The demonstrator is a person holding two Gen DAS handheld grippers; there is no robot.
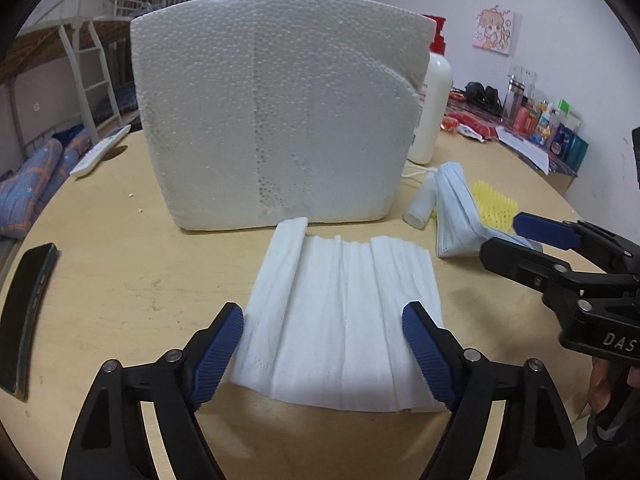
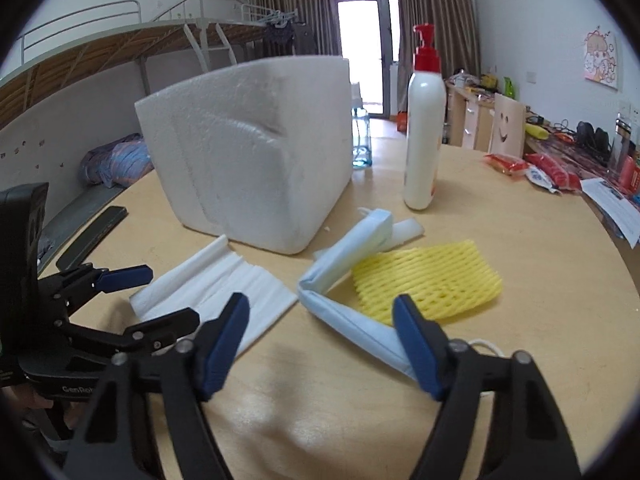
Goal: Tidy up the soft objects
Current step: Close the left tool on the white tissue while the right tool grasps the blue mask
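Observation:
A white pleated soft cloth point(image 1: 344, 320) lies flat on the round wooden table point(image 1: 120, 280); it also shows in the right wrist view point(image 2: 212, 292). My left gripper point(image 1: 323, 312) is open, its jaws either side of the cloth's near part. A light blue face mask point(image 2: 348, 300) lies bent beside a yellow foam net point(image 2: 428, 280). My right gripper point(image 2: 322, 308) is open, just in front of the mask's near end; it also shows in the left wrist view point(image 1: 508, 236). A big white styrofoam block point(image 1: 272, 108) stands behind the cloth.
A white pump bottle with a red top point(image 2: 424, 128) stands right of the block. A small white tube point(image 1: 420, 204) lies by the mask. A dark phone point(image 1: 24, 316) and a white remote point(image 1: 100, 152) lie at the left. Snack packets and papers point(image 2: 552, 176) lie at the far right.

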